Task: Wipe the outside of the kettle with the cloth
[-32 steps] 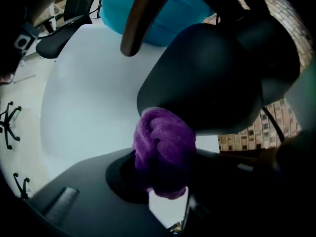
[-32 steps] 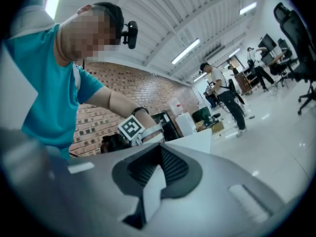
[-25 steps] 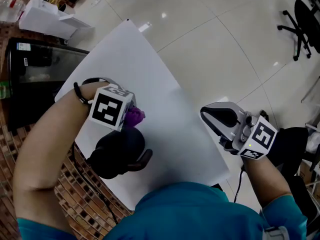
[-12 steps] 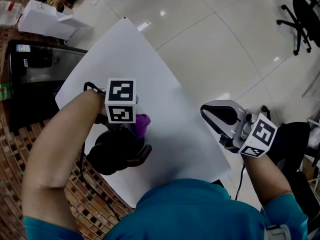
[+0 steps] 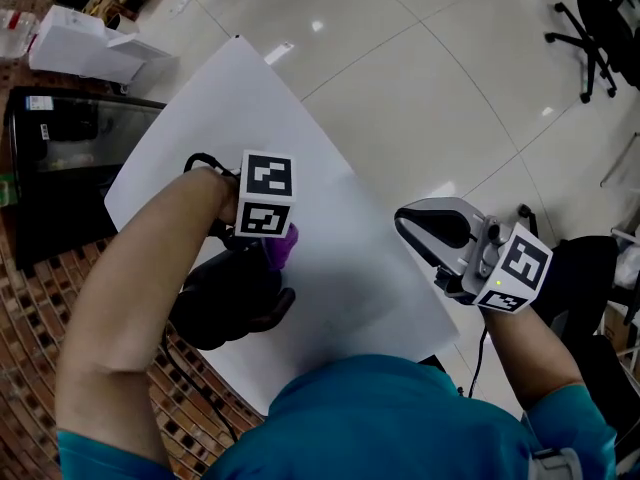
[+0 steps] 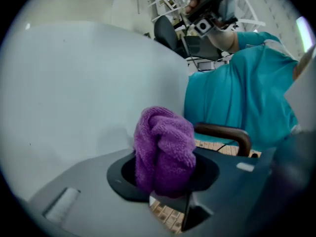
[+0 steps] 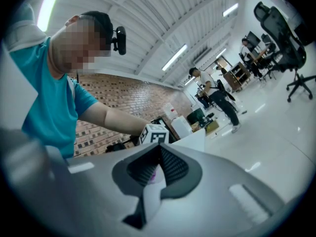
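Cloth work is under way, as I read it. My left tongs (image 6: 164,177) are clamped on the bunched purple cloth (image 6: 165,137), which sticks out beyond the jaws. In the head view the cloth sits right against the far upper side of the black kettle (image 5: 222,306). Whether it actually presses the shell I cannot tell, since the marker cube and my forearm cover the contact. The kettle stands on the near left part of the white bench (image 5: 330,208), close to its near edge. What I take to be its curved handle shows to the right of the cloth in the left gripper view.

My right tongs (image 7: 158,152) have their tips together with nothing between them. They hang off the right edge of the bench, well apart from the kettle, so nothing steadies it.

No streak or sheen on the dark body tells me which sides are done. I judge only the far upper side is being covered, with the near and right sides and the handle left.
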Motion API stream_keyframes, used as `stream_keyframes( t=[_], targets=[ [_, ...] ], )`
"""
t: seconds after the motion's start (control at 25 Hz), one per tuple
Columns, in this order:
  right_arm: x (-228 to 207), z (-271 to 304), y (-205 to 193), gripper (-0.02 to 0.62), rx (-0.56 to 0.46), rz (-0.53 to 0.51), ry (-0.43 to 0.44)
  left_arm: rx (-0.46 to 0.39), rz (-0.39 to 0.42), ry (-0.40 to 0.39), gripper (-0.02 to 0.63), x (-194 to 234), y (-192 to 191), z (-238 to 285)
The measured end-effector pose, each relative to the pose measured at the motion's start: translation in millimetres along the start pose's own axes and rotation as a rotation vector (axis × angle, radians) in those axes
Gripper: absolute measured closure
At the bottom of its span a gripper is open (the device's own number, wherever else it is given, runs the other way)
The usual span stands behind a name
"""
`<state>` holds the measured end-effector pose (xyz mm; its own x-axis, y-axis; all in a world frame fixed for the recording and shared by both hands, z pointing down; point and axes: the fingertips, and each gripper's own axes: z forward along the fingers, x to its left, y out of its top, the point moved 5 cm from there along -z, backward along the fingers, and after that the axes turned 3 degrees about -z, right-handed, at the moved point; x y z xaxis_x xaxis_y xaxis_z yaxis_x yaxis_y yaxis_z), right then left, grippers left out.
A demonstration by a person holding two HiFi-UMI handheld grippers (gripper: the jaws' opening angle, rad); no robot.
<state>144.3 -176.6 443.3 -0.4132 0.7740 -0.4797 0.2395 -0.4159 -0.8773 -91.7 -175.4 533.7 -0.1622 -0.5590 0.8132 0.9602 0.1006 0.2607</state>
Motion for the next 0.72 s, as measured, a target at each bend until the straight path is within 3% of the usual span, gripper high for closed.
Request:
stream_keyframes(
  t=[0.12, 0.32, 0.4, 0.52, 0.64, 0.72],
  targets=[
    [-1, -4, 5, 0.591, -0.01, -0.005, -0.008, 0.017, 0.082, -0.067, 0.44, -35, 6, -6],
    [4, -4, 4, 0.591, -0.011, -0.01, -0.005, 0.126, 0.068, -0.052, 0.44, -29, 13, 20],
    [8, -3, 5, 0.591, -0.01, -0.019, 0.001, 0.135, 0.053, -0.016, 0.44, -19, 16, 30],
    [12, -8, 6, 0.591, -0.014, -0.021, -0.009, 0.13, 0.065, 0.107, 0.44, 1, 20, 41],
    [16, -16, 9, 0.591, -0.021, -0.018, -0.016, 0.045, 0.094, 0.222, 0.44, 3, 25, 31],
    [20, -22, 13, 0.591, -0.025, -0.024, -0.017, -0.151, 0.085, 0.296, 0.44, -13, 30, 0]
  ],
)
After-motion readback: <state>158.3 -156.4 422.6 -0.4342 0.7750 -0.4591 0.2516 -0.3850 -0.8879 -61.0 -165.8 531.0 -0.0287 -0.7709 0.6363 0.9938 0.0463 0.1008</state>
